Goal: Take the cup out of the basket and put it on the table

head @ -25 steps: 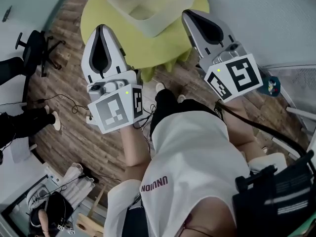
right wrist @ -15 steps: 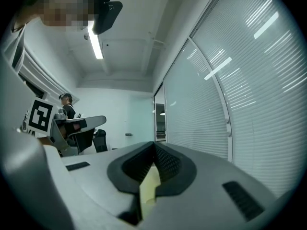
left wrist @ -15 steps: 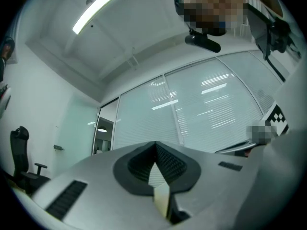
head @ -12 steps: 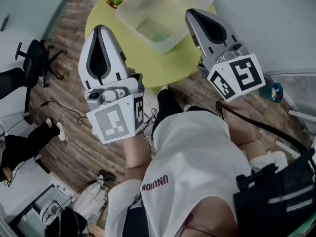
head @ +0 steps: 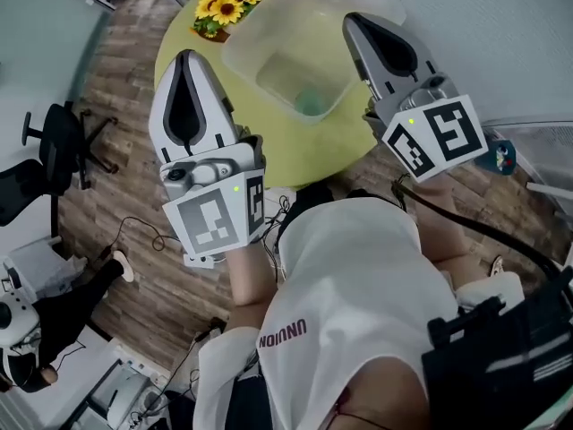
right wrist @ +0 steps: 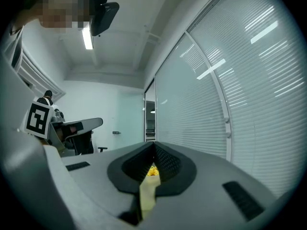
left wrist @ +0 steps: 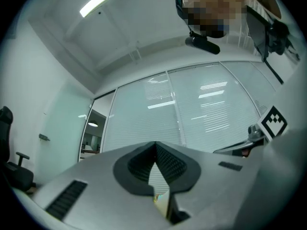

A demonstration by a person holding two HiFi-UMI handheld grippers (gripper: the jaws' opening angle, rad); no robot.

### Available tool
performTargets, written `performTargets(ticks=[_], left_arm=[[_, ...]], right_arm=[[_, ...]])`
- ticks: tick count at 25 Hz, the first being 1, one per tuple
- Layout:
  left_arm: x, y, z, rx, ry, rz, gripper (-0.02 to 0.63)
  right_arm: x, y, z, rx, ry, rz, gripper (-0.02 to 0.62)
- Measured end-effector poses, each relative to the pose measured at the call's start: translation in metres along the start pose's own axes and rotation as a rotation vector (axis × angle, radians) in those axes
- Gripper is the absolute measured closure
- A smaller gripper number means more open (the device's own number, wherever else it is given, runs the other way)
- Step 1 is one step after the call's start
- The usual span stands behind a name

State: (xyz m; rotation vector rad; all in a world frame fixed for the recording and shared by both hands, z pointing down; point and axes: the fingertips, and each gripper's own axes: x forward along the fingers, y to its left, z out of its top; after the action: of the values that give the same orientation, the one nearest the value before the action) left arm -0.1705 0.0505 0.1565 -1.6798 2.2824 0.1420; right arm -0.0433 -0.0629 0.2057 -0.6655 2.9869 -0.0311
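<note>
In the head view a translucent plastic basket (head: 260, 38) stands on a round yellow-green table (head: 269, 146). A pale green cup (head: 311, 106) shows through the basket's bottom. My left gripper (head: 185, 58) hangs over the table's near left edge, short of the basket, its jaws shut and empty. My right gripper (head: 355, 21) is held over the basket's right side, also shut with nothing in it. In the left gripper view, the left gripper (left wrist: 156, 145) points slightly upward at a glass wall. The right gripper (right wrist: 154, 146) looks level along that wall, a speck of yellow flower below its tip.
A bunch of sunflowers (head: 224, 5) stands on the table left of the basket. An office chair (head: 55, 141) and cables lie on the wooden floor at the left. A person (head: 63, 312) is at the lower left. A blinds-covered glass wall (head: 483, 34) runs along the right.
Both grippers have moved forward toward the table. The table and basket now sit lower and closer in the head view, and the sunflowers and cup have come into sight.
</note>
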Motion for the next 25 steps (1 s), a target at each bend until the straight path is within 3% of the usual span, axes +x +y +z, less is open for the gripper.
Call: performTargets(ticks=[13, 18, 25], left_arm=[[0.047, 0.013, -0.034, -0.028, 0.016, -0.162, 0.594], [0.061, 0.008, -0.053, -0.125, 0.06, -0.243, 0.593], [0.079, -0.007, -0.071, -0.113, 0.082, -0.268, 0.592]], right_arm=[[0.045, -0.012, -0.019, -0.015, 0.042, -0.082, 0.575], [0.049, -0.017, -0.024, -0.019, 0.065, -0.098, 0.577], [0.051, -0.03, -0.021, -0.012, 0.065, -0.093, 0.577]])
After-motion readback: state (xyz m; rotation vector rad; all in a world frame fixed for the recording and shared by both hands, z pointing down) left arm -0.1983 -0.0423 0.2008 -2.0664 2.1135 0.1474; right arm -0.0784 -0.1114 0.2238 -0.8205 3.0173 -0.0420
